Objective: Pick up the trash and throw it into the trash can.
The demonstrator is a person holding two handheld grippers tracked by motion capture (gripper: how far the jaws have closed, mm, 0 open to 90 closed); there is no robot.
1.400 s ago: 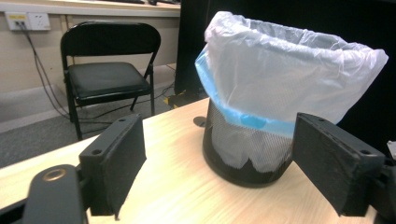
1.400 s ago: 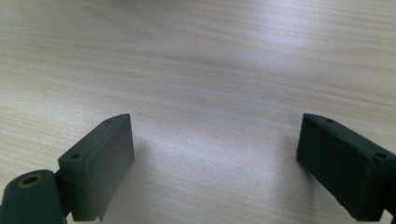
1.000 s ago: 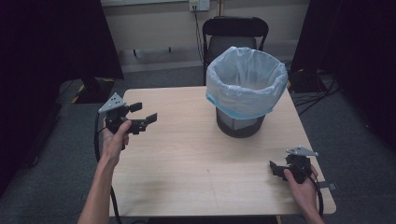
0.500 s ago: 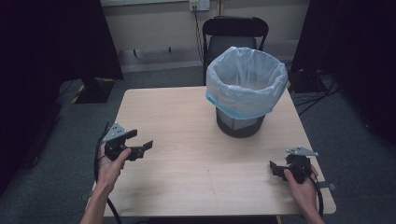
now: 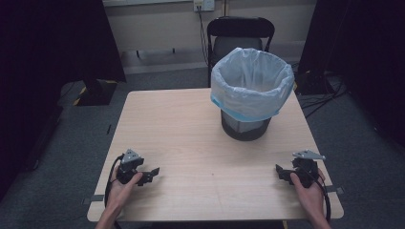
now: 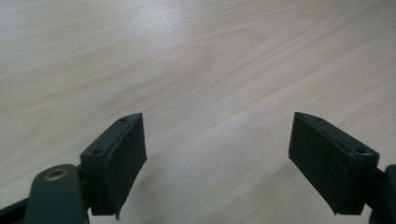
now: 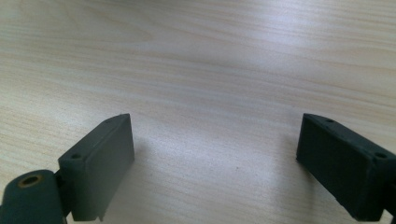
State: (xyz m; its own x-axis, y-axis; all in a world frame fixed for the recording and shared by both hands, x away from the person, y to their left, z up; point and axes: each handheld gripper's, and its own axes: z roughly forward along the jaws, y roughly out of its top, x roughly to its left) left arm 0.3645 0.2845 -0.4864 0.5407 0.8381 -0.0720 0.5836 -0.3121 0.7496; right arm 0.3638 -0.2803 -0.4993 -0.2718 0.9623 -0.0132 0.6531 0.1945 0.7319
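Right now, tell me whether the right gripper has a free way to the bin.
Probably yes. The right gripper sits open and empty near the table's front edge, and bare tabletop lies between it and the bin.

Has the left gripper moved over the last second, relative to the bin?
Yes. The left gripper has come back toward the person, away from the lined bin, from near the table's left edge mid-depth to its near-left corner. Its jaws stand open over bare wood.
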